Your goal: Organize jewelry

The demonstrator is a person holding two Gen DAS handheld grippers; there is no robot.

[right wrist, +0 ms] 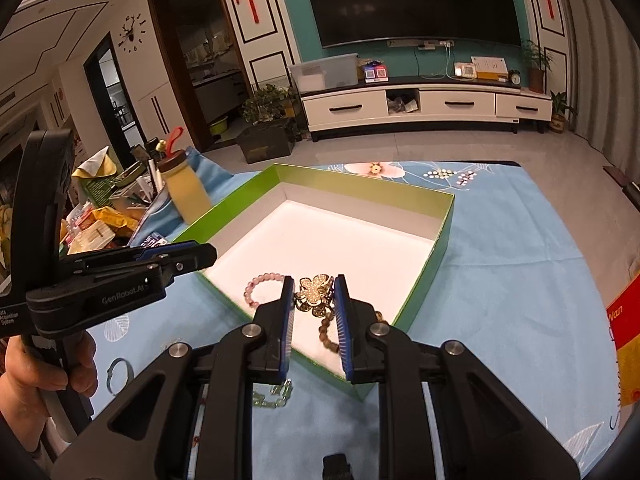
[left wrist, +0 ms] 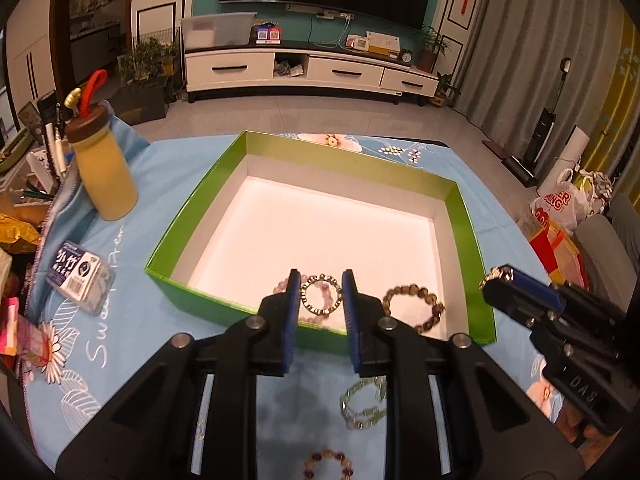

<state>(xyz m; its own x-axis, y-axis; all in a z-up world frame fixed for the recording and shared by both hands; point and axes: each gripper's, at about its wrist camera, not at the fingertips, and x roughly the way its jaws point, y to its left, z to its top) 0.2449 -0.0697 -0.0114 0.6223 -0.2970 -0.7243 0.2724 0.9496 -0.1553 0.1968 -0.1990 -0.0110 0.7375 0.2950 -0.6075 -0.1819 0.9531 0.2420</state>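
Note:
A shallow green box [left wrist: 460, 216] [right wrist: 440, 240] with a white floor lies on the blue floral cloth. Over its near edge my left gripper [left wrist: 321, 282] [right wrist: 208, 255] is shut on a studded ring bracelet [left wrist: 320, 297]. My right gripper [right wrist: 314, 285] [left wrist: 498, 280] is shut on a sparkly butterfly brooch [right wrist: 314, 293] above the box's near corner. A pink bead bracelet [right wrist: 260, 288] and a brown bead bracelet [left wrist: 414, 308] [right wrist: 326, 326] lie inside the box. On the cloth in front lie a green bracelet [left wrist: 364, 402] [right wrist: 276, 394], another bead bracelet [left wrist: 328, 466] and a blue ring [right wrist: 120, 372].
A yellow bottle [left wrist: 106, 172] [right wrist: 188, 194] with a brown lid stands left of the box, beside a small labelled plastic case [left wrist: 80, 276] and a cluttered pile. A person's hand [right wrist: 48, 372] holds the left gripper's handle. Bags [left wrist: 560, 208] sit past the table's right edge.

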